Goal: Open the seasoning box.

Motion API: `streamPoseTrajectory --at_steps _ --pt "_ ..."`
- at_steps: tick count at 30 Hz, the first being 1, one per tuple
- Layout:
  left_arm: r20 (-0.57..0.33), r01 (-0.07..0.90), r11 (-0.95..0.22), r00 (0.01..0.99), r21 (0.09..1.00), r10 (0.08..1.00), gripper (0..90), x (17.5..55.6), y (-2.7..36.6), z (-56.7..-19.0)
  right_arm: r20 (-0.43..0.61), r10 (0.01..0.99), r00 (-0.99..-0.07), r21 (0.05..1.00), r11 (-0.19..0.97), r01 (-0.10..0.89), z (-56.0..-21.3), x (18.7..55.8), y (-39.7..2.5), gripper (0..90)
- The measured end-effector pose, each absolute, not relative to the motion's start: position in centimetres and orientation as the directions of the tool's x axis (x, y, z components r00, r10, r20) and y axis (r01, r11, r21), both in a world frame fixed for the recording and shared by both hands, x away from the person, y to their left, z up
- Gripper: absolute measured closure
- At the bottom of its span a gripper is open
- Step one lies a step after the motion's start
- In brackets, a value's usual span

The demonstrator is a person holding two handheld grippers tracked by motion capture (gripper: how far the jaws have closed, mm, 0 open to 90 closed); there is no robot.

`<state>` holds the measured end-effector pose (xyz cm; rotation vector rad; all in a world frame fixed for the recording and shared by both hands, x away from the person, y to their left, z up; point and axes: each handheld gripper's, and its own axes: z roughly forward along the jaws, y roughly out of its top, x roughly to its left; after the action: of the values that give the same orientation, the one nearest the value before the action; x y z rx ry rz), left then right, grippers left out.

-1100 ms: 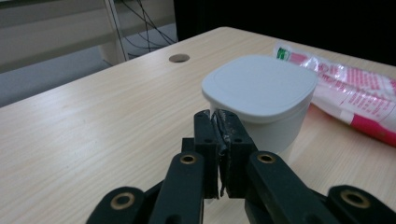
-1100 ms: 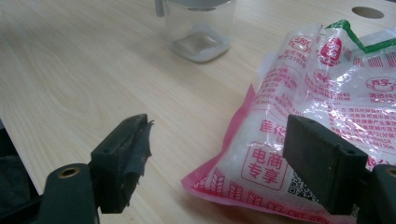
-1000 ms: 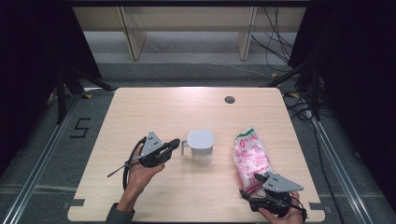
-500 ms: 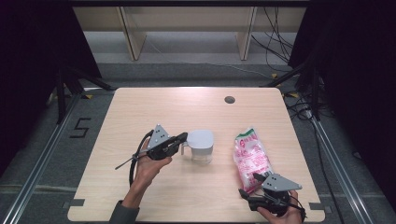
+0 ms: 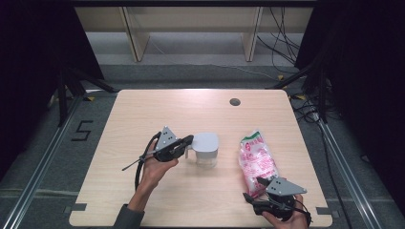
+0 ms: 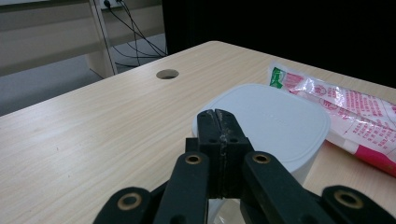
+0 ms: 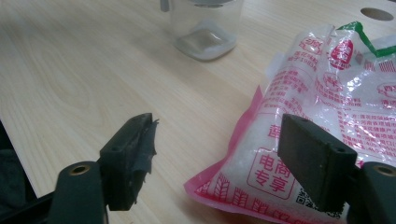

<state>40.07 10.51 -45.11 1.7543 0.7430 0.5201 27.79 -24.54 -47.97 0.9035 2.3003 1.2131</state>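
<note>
Your left gripper [image 5: 187, 140] has its jaws pressed flat together with nothing between them, and their tips sit at the near edge of the white lid [image 6: 266, 122] of the clear container [image 5: 206, 149]; in the left gripper view the lid spreads out just beyond and to the right of the closed tips, though whether they touch it cannot be told. Past that lid, farther right of those jaws, lies the pink and white bag [image 6: 348, 109] on the wooden table [image 5: 143, 109]. Your right gripper [image 7: 219, 154] has its jaws spread wide, holding nothing. The bag's near corner lies on the table between them, closer to the right-hand jaw, which overlaps the plastic in the right gripper view, while the left-hand jaw stands over bare wood. Ahead of these open jaws, well beyond the bag's corner, stands the container's clear base [image 7: 205, 32].
</note>
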Motion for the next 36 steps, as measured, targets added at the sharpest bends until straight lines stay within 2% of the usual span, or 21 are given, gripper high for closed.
streamPoseTrajectory --at_steps 2,4,7,11,12,14,15,16,17,18,24,30,36 --pt "-0.029 0.224 -0.187 0.712 0.957 0.702 89.3 40.1 10.6 -45.2 -0.008 0.721 -0.693 0.829 0.392 0.399 -47.8 27.6 -24.3 25.0" --pt "-0.022 0.221 -0.194 0.712 0.956 0.702 89.4 40.1 10.5 -45.1 -0.023 0.720 -0.694 0.844 0.385 0.372 -47.7 27.9 -24.1 24.8" --pt "-0.026 0.223 -0.191 0.712 0.956 0.701 89.3 40.1 10.6 -45.2 -0.032 0.713 -0.700 0.861 0.375 0.344 -47.4 28.8 -23.9 18.4" --pt "-0.047 0.237 -0.173 0.707 0.956 0.706 89.3 40.1 10.6 -45.2 -0.006 0.704 -0.710 0.892 0.325 0.315 -46.7 30.1 -23.4 18.5" --pt "-0.047 0.236 -0.172 0.707 0.956 0.705 89.3 40.1 10.6 -45.2 -0.015 0.696 -0.718 0.893 0.332 0.303 -46.5 30.6 -23.2 22.1" --pt "-0.041 0.230 -0.175 0.709 0.957 0.704 89.3 40.1 10.6 -45.2 -0.035 0.666 -0.745 0.900 0.345 0.266 -46.1 31.4 -22.7 36.8" --pt "-0.039 0.229 -0.178 0.710 0.957 0.703 89.3 40.1 10.6 -45.2 -0.020 0.668 -0.744 0.900 0.335 0.278 -46.0 31.7 -22.3 38.4" --pt "-0.042 0.231 -0.176 0.710 0.957 0.703 89.3 40.1 10.6 -45.2 -0.041 0.658 -0.752 0.898 0.355 0.261 -45.7 32.2 -21.9 48.1" --pt "-0.052 0.237 -0.168 0.706 0.957 0.706 89.2 40.1 10.6 -45.2 -0.053 0.649 -0.759 0.890 0.375 0.258 -45.5 32.3 -21.7 52.8" --pt "-0.053 0.238 -0.165 0.706 0.957 0.706 89.3 40.1 10.6 -45.3 -0.043 0.656 -0.754 0.890 0.368 0.270 -45.4 32.5 -21.3 53.5" --pt "-0.043 0.231 -0.174 0.708 0.957 0.705 89.2 40.1 10.7 -45.3 -0.087 0.639 -0.764 0.882 0.406 0.239 -44.8 34.3 -19.3 74.7" --pt "-0.053 0.235 -0.164 0.707 0.958 0.706 89.2 40.1 10.7 -45.3 -0.057 0.646 -0.761 0.882 0.390 0.265 -45.1 36.3 -18.7 86.3" --pt "-0.065 0.247 -0.158 0.705 0.956 0.707 89.0 40.2 10.9 -45.3 -0.060 0.637 -0.768 0.875 0.403 0.267 -44.9 37.6 -17.9 90.0"
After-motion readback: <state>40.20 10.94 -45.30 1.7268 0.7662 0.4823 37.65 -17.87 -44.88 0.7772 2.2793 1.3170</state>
